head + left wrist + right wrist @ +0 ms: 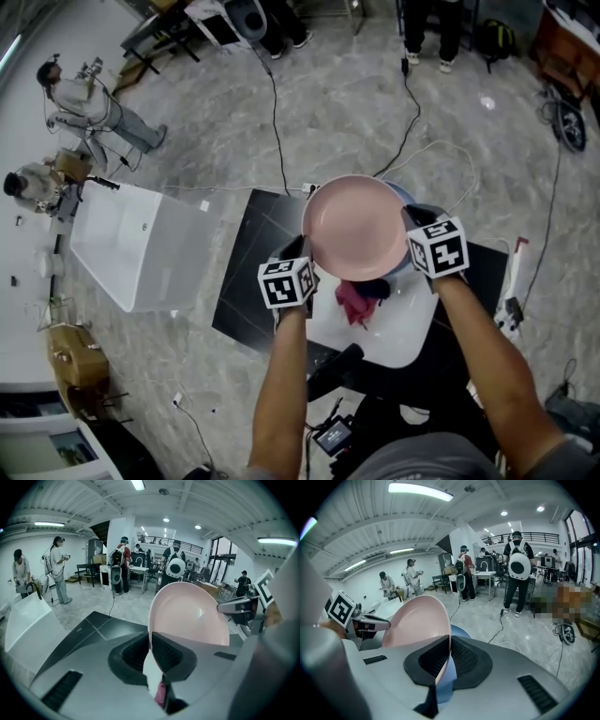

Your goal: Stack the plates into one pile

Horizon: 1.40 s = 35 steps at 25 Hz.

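Observation:
A pink plate [354, 225] hangs level above the small white table [394, 330], held by both grippers on opposite rims. My left gripper [305, 251] is shut on its left rim; in the left gripper view the plate [187, 616] rises edge-on from between the jaws of that gripper [150, 641]. My right gripper [412, 221] is shut on the right rim, and in the right gripper view the plate [417, 620] passes between that gripper's [449, 646] pads. A blue plate [403, 193] lies on the table under the pink one, mostly hidden; the right gripper view shows the blue plate [457, 632] beyond the pads.
A crumpled red cloth [354, 302] and a dark object [377, 289] lie on the table below the plate. A white tub [141, 246] stands to the left, beside a black floor mat [246, 272]. Cables [275, 112] run across the marble floor. People stand at the far left and top.

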{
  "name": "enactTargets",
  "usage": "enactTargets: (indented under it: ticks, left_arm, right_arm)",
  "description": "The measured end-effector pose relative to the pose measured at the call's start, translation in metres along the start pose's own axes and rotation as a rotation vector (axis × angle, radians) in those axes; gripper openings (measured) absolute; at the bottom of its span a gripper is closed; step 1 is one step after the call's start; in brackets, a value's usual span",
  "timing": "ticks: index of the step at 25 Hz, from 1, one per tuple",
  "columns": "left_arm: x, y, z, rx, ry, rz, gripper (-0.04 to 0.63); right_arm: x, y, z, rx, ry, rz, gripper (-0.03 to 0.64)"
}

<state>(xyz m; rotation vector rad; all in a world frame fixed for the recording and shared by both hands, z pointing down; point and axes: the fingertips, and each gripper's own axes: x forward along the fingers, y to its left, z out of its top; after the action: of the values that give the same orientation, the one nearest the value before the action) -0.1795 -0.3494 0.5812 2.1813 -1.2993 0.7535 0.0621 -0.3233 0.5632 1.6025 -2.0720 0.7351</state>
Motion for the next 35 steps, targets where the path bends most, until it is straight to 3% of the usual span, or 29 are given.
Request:
enactTargets:
  ticks: [20, 35]
  left_arm:
    - [0.043, -0.031, -0.025, 0.074, 0.113, -0.060, 0.052]
    - [0.030, -0.033, -0.023, 0.110, 0.099, -0.056, 0.077]
  right_arm:
    - [0.025, -0.047, -0.039, 0.007, 0.122, -0.038, 0.041]
    - [0.032, -0.043, -0.055, -0.101, 0.182, -0.035, 0.052]
